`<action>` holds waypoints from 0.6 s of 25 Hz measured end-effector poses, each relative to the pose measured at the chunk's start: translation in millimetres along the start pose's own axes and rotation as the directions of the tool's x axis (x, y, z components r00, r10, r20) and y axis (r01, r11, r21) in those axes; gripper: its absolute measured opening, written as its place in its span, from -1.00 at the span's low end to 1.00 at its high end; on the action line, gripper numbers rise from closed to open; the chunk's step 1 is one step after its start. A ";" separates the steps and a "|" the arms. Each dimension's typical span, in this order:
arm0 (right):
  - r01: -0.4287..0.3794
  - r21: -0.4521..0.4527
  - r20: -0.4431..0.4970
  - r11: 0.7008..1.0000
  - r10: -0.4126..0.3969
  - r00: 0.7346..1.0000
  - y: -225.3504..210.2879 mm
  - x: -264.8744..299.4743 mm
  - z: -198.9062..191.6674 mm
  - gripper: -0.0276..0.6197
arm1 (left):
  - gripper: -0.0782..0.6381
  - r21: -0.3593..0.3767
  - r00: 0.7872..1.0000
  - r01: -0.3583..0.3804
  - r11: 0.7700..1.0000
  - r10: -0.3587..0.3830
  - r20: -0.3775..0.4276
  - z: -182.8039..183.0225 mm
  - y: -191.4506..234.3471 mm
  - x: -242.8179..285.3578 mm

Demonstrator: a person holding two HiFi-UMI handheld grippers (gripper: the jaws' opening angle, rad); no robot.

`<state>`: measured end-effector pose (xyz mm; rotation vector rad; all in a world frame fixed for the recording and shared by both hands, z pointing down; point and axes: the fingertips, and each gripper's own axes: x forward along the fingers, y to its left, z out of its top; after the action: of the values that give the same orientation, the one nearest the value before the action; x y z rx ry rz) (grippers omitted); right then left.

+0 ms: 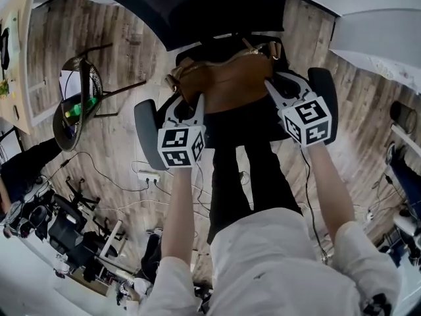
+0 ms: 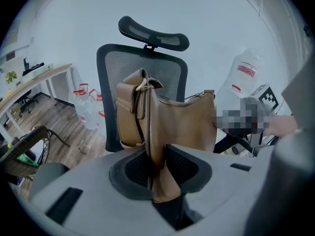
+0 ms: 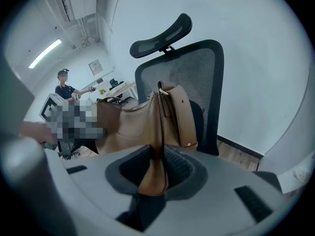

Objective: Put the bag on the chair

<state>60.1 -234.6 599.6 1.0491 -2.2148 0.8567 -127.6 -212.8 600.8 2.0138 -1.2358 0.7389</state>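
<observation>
Wood floor, black chair (image 2: 170, 70) ahead: your left gripper (image 1: 189, 107) and right gripper (image 1: 279, 89) each pinch the tan bag (image 1: 227, 78); lower it level onto the chair's middle, then release.

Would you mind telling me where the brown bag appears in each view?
Head view: the brown bag upper centre, against the black chair.
Left gripper view: bag centre, pinched in the jaws.
Right gripper view: bag centre, pinched likewise.
Shared landmark: the chair's black back behind the bag.

Chair (image 2: 167, 70), lower half behind bag (image 2: 182, 127)
</observation>
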 end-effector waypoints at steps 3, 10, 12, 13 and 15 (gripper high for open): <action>0.019 -0.011 -0.005 1.000 -0.019 1.000 -6.5 9.4 -1.4 -0.63 | -0.58 0.005 1.000 0.003 1.000 -0.003 -0.005 -3.7 4.9 14.1; 0.029 -0.019 -0.014 0.999 -0.029 0.999 -19.5 27.2 -6.6 -0.64 | -0.55 0.042 1.000 0.000 0.999 0.001 -0.024 -6.6 15.1 42.7; 0.031 -0.011 -0.015 0.999 -0.031 0.999 -22.4 32.4 -9.3 -0.64 | -0.55 0.064 1.000 -0.006 0.998 0.008 -0.025 -7.4 17.4 49.3; 0.032 -0.004 -0.014 0.999 -0.032 0.999 -24.0 35.3 -10.2 -0.64 | -0.55 0.075 1.000 -0.008 0.997 0.010 -0.025 -7.7 18.7 52.7; 0.032 0.003 -0.014 0.999 -0.032 0.999 -27.3 41.4 -11.0 -0.64 | -0.55 0.090 1.000 -0.009 0.996 0.011 -0.024 -8.1 22.0 59.2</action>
<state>61.5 -259.4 643.8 1.0735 -2.1799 0.8512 -125.2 -246.1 655.0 2.0656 -1.2191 0.8349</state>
